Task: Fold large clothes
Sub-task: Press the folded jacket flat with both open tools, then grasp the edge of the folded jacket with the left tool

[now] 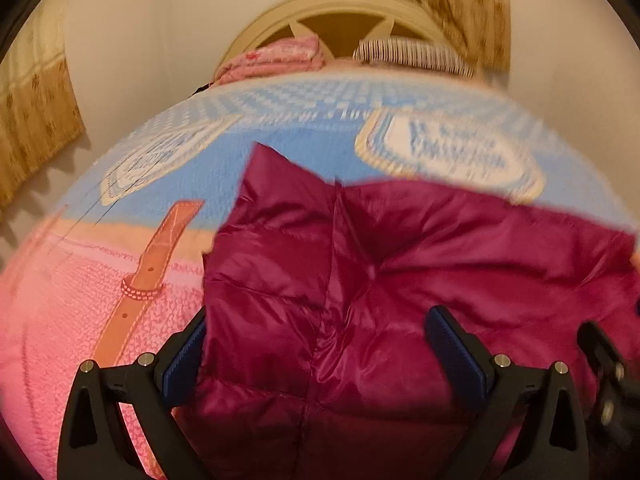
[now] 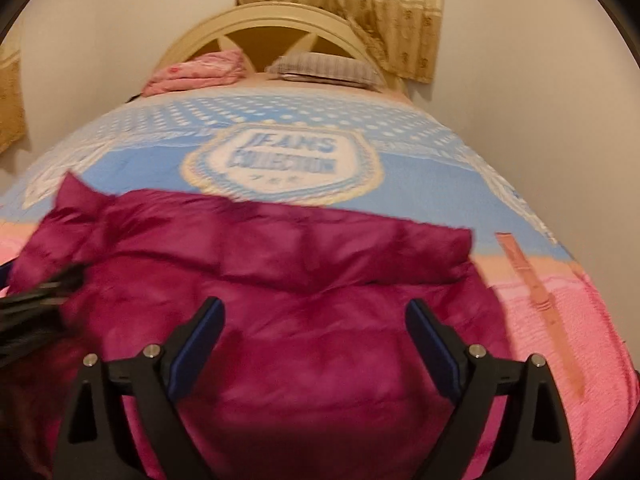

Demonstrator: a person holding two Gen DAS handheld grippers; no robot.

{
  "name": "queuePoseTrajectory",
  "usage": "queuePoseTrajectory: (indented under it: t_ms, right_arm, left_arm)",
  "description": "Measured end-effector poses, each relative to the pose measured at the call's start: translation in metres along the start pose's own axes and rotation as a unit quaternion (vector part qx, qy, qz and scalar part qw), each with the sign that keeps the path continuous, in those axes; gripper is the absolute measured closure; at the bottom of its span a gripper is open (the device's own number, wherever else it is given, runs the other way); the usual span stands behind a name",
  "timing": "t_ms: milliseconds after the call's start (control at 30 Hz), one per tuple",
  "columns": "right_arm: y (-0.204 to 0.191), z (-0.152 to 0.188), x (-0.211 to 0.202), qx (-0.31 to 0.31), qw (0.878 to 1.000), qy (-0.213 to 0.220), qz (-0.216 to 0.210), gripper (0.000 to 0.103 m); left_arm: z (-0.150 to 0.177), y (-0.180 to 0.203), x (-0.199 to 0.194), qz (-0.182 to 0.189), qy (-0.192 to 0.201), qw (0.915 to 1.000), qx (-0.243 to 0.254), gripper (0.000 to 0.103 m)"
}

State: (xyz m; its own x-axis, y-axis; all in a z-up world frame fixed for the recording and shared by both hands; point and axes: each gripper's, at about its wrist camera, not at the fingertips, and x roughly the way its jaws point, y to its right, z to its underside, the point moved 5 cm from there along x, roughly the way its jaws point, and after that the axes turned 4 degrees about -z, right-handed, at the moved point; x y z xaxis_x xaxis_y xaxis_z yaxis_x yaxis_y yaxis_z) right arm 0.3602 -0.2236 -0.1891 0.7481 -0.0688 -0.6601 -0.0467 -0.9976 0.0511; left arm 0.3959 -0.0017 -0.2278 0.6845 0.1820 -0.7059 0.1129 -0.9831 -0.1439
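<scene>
The bed (image 2: 400,128) wears a blue-and-pink blanket (image 2: 540,300). On it lies a magenta puffer jacket (image 2: 320,280). Two pillows (image 2: 324,66) sit near the headboard (image 2: 280,20).

Jacket (image 2: 304,280) blurred, bottom edge cropped

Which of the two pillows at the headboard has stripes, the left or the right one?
The right pillow, grey-white with thin stripes, lies under the curtain. The left pillow is pink with no stripes.
</scene>
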Motion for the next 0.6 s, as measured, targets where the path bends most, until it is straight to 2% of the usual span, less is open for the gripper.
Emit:
queuePoseTrajectory:
  t_ms: [100, 167, 367, 467, 600]
  right_arm:
    - [-0.014, 0.018, 0.017, -0.029, 0.999, -0.017, 0.007, 0.009]
    - [-0.009, 0.027, 0.024, -0.013, 1.0, -0.018, 0.002, 0.008]
    - [-0.011, 0.03, 0.038, -0.019, 0.999, -0.041, 0.011, 0.005]
    - [-0.011, 0.033, 0.042, -0.019, 0.999, -0.049, 0.011, 0.004]
    - [-0.011, 0.036, 0.041, -0.015, 0.998, -0.054, 0.008, 0.004]
  left_arm:
    - [0.007, 0.002, 0.011, -0.003, 0.004, 1.0, 0.003, 0.001]
    - [0.007, 0.001, 0.013, 0.002, 0.001, 1.0, -0.002, 0.001]
    - [0.009, 0.004, 0.02, -0.007, -0.01, 0.9999, 0.004, 0.001]
    - [0.011, -0.002, 0.011, -0.001, -0.013, 0.9999, -0.001, 0.001]
    - [0.029, -0.039, -0.02, -0.006, 0.003, 0.9996, -0.029, 0.001]
